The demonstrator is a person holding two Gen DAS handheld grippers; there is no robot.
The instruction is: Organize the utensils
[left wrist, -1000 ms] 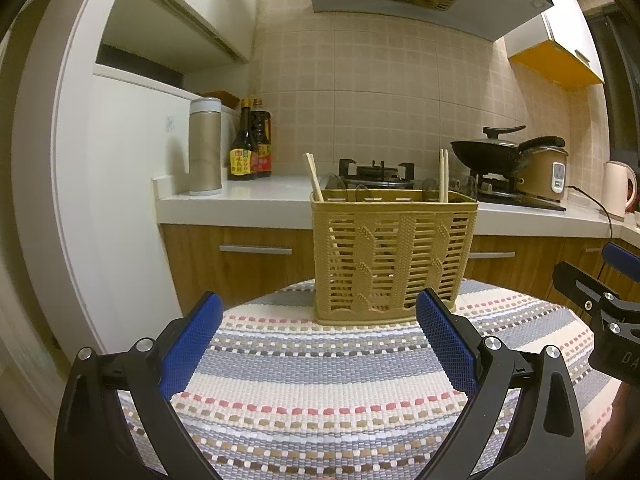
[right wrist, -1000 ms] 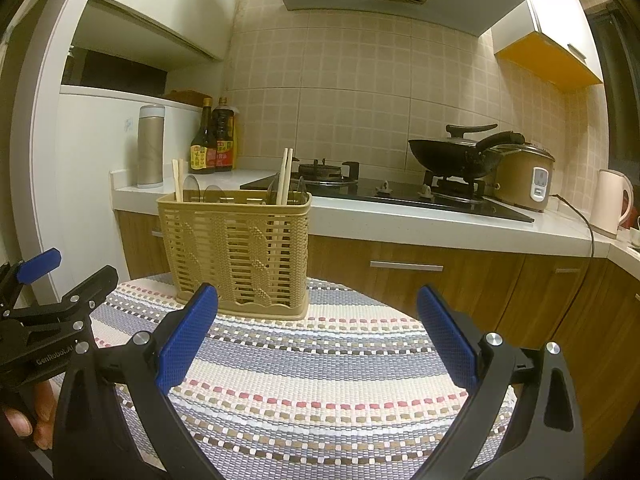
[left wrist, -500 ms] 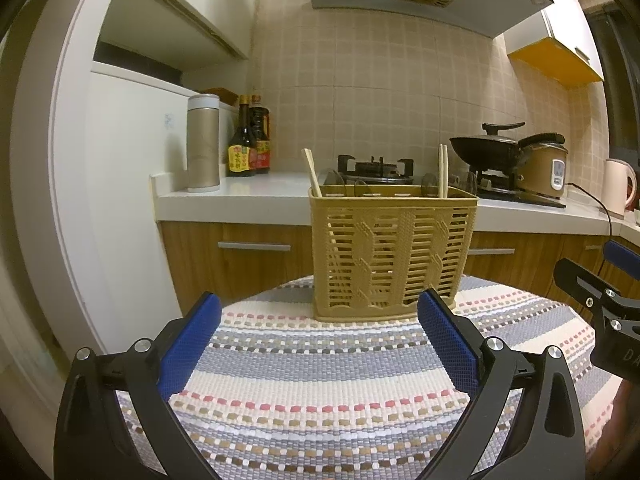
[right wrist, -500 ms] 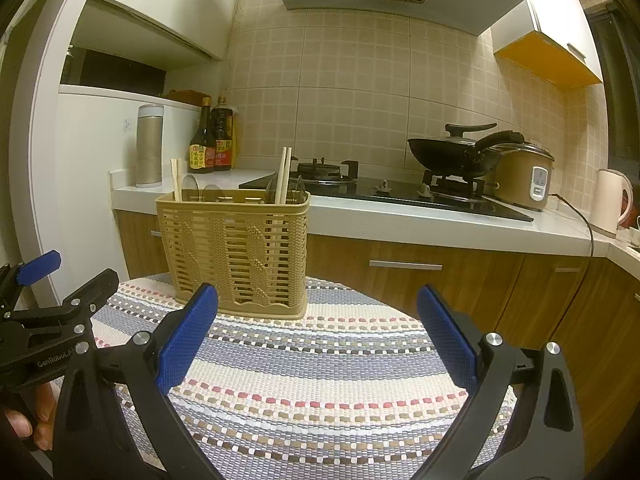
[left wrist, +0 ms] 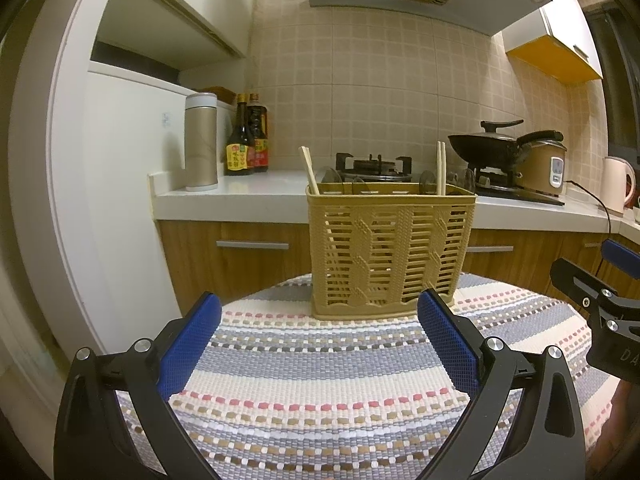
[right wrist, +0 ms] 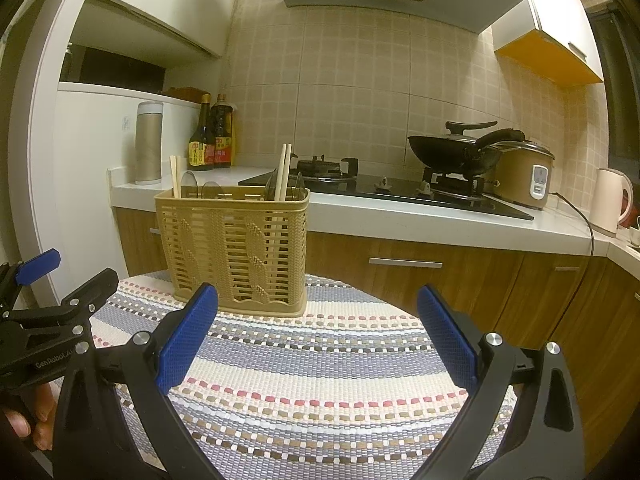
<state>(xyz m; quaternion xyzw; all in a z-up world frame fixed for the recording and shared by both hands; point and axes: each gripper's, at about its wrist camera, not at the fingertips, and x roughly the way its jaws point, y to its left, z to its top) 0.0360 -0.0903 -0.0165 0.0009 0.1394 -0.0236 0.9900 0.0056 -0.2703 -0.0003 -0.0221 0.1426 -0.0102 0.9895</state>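
A tan slatted utensil basket point(left wrist: 390, 252) stands upright at the far side of a round table with a striped woven cloth point(left wrist: 320, 380); it also shows in the right wrist view point(right wrist: 236, 248). Wooden chopsticks point(left wrist: 309, 170) lean at its left end and a pair point(left wrist: 441, 166) stands at its right end. Clear spoon bowls point(right wrist: 189, 185) poke above the rim. My left gripper point(left wrist: 320, 344) is open and empty, short of the basket. My right gripper point(right wrist: 318, 340) is open and empty, to the basket's right. Each gripper shows in the other's view, the right point(left wrist: 600, 296) and the left point(right wrist: 52, 304).
Behind the table runs a white counter point(left wrist: 248, 196) over wooden drawers. On it stand a metal flask point(left wrist: 201, 142), two sauce bottles point(left wrist: 246, 140), a gas stove point(right wrist: 328, 168), a black wok point(right wrist: 452, 150), a rice cooker point(right wrist: 524, 174) and a kettle point(right wrist: 612, 200). A white fridge point(left wrist: 116, 200) stands at left.
Both cameras have risen very slightly, so the basket sits a little lower in view. Both grippers have stayed open and empty.
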